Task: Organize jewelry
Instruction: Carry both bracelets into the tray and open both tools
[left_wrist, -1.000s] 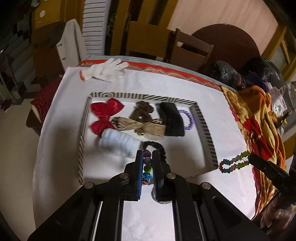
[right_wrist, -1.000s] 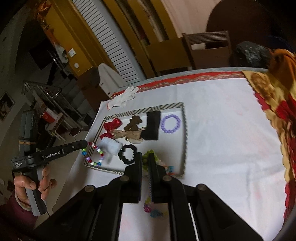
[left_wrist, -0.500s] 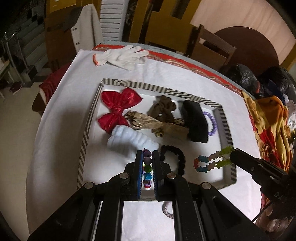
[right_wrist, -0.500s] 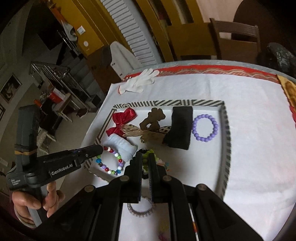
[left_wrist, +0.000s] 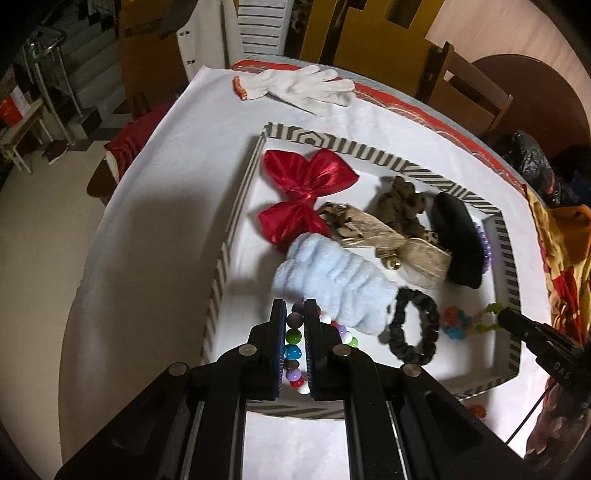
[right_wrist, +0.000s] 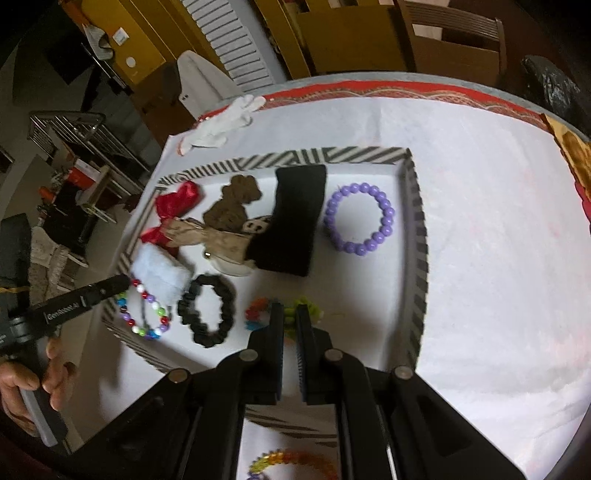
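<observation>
Hand-held grippers (left_wrist: 295, 345) (right_wrist: 290, 326) clamping bracelets (left_wrist: 293, 341) (right_wrist: 286, 314)

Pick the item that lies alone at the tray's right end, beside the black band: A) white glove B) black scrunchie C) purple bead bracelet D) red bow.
C: in the right wrist view the purple bead bracelet lies by itself between the black band and the tray wall.
</observation>
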